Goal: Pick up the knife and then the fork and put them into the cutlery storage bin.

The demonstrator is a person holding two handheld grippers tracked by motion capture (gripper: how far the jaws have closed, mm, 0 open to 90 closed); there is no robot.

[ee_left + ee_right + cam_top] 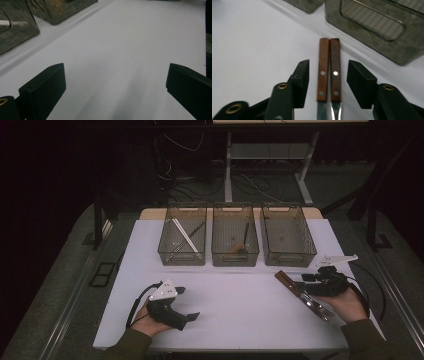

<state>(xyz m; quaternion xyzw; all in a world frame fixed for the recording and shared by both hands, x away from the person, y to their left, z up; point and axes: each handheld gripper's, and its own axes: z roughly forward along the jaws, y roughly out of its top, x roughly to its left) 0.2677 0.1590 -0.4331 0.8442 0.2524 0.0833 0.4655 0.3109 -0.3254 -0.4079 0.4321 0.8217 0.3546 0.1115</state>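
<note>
1. We see three clear, grey-tinted plastic bins in a row at the far side of the white table (240, 295). The left bin (182, 257) holds long thin white and dark sticks, leaning crosswise. The middle bin (235, 259) holds a dark-handled utensil and something brownish that we cannot identify. We make out nothing in the right bin (289, 257).
2. Two wooden-handled metal utensils (329, 72) lie side by side on the table, just in front of the right bin. Their metal ends are cut off at the lower edge of the right gripper view; one looks forked.
3. The right gripper (328, 82) straddles both handles, its jaws apart and not pressing on the wood.
4. The left gripper (115, 87) rests near the table's near left, jaws wide apart over bare table.
</note>
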